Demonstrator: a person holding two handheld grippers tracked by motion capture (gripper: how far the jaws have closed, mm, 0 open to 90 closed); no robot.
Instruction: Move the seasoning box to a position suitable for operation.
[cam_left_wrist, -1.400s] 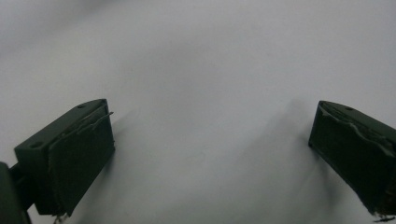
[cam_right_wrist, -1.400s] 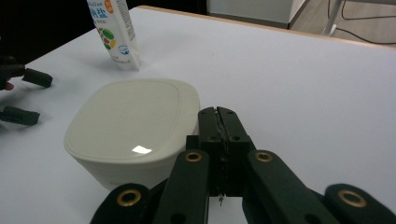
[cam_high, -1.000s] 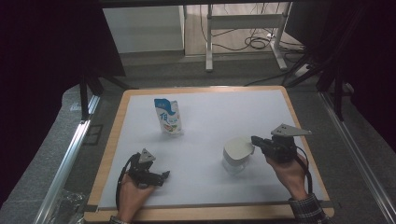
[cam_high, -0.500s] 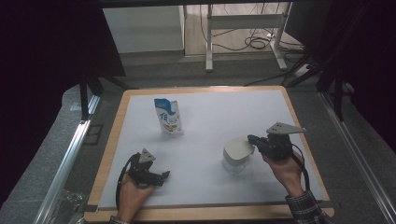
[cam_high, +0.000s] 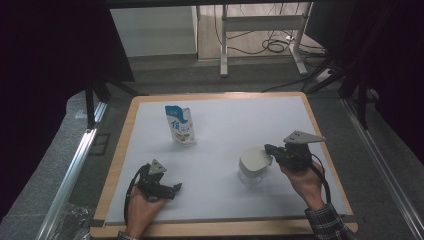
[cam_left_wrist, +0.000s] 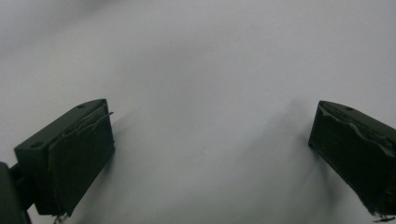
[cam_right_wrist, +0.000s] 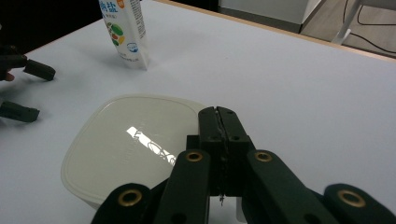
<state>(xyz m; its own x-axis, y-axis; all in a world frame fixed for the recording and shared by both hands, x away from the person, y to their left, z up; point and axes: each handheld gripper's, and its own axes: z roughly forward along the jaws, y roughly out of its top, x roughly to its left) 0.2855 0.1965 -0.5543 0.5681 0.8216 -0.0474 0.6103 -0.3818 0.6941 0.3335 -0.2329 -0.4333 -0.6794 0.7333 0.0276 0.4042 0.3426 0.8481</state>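
**Right jaws pinched shut at the lid's edge, left jaws spread wide**

The right hand-held gripper (cam_high: 270, 150) sits at the right-hand edge of the white rounded-square plastic container with its cream lid (cam_high: 254, 165), which stands on the white-topped bench with a wooden rim (cam_high: 220, 227), right of centre. In the right gripper view its two black jaws are pressed flat together over the rim of the lid (cam_right_wrist: 135, 144); whether a lip of the lid is caught between them I cannot tell. The left hand-held gripper (cam_high: 172, 189) lies low near the front left of the bench, its jaws standing far apart with only bare white surface between them. A blue-and-white printed stand-up pouch (cam_high: 180, 125) stands upright farther back, well apart from both
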